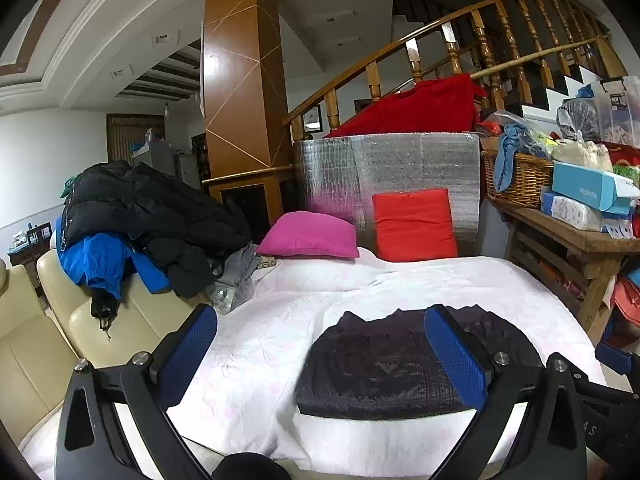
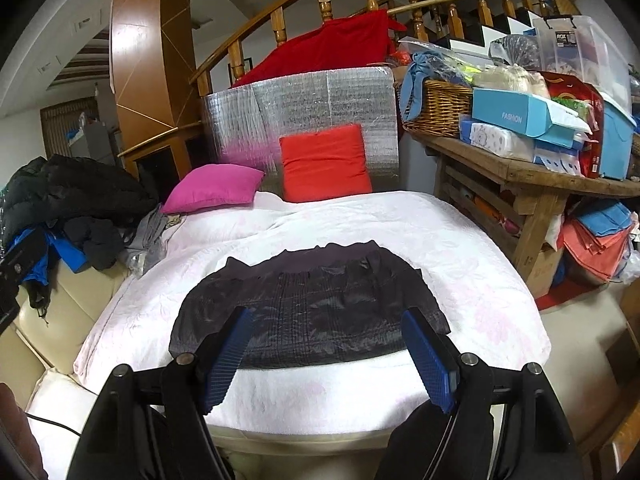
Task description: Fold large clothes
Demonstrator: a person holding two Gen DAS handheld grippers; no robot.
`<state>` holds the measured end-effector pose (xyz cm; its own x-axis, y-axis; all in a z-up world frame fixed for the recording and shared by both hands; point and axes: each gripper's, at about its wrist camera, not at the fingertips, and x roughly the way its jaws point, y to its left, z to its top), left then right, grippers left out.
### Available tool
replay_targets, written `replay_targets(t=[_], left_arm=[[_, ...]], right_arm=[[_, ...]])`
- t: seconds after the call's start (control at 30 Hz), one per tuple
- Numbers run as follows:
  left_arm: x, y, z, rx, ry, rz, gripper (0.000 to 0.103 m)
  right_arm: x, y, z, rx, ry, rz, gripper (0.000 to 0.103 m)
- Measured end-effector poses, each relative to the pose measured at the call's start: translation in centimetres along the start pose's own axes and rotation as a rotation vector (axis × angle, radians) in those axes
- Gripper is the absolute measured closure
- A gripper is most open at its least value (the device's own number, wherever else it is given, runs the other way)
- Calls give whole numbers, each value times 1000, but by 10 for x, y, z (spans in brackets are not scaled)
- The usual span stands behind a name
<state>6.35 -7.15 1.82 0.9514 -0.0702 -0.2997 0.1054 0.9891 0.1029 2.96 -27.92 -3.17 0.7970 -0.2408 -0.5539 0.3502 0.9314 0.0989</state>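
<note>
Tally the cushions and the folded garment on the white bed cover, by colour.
Magenta cushion: 1
Red cushion: 1
Dark folded garment: 1
Total: 3
The pile of jackets lies off the cover on the sofa, so it is not counted.

folded dark garment (image 2: 308, 312) (flat), white quilt (image 2: 460, 240)

Both wrist views face across the bed (image 1: 280, 320), sharing the dark garment (image 2: 312, 312) and red cushion (image 2: 326, 164).
</note>
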Motion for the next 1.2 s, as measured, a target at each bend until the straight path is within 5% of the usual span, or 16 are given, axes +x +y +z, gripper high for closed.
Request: replay_targets(t=[1.2], left_arm=[[-3,0,-1,10,6,-5,0]], right_arm=[[3,-3,0,5,11,16,23]])
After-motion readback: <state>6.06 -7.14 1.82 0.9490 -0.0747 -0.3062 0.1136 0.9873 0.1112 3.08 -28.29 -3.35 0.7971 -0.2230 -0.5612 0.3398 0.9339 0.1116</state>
